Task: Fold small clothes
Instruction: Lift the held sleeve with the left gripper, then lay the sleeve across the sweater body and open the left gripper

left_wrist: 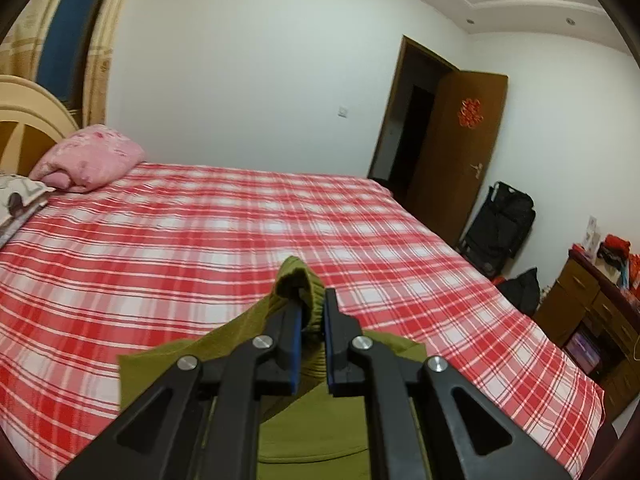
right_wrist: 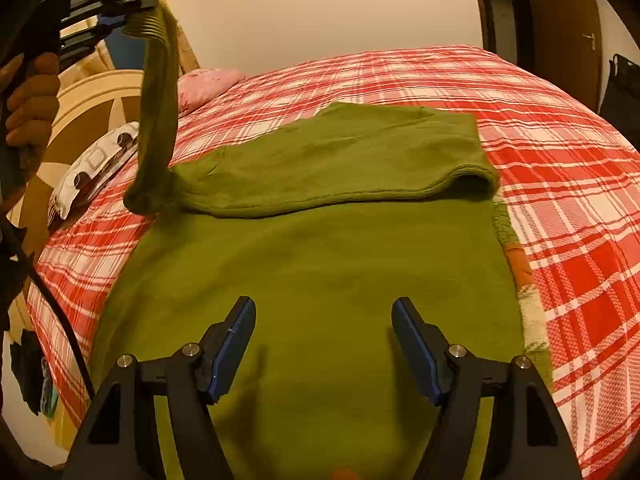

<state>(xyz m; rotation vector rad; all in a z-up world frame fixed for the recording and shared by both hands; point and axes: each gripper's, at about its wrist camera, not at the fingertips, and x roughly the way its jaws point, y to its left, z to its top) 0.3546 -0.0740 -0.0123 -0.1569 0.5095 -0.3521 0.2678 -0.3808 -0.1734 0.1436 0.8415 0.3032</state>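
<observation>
Our left gripper point(left_wrist: 312, 312) is clamped on the ribbed cuff point(left_wrist: 298, 280) of the green sweater point(right_wrist: 320, 280), holding that sleeve point(right_wrist: 158, 120) up so it hangs limp up and to the left of our right gripper point(right_wrist: 324, 332). The right one hovers with jaws spread wide and empty, the sweater's body lying flat on the plaid bed point(right_wrist: 560, 160) directly beneath and ahead of it. We judge the knit soft, light and floppy, so it is best pinched at ribbed cuffs or hems.

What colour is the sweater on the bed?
The sweater is olive green, seen best from the right wrist camera, lying on the red-and-white checked bed sheet.
</observation>
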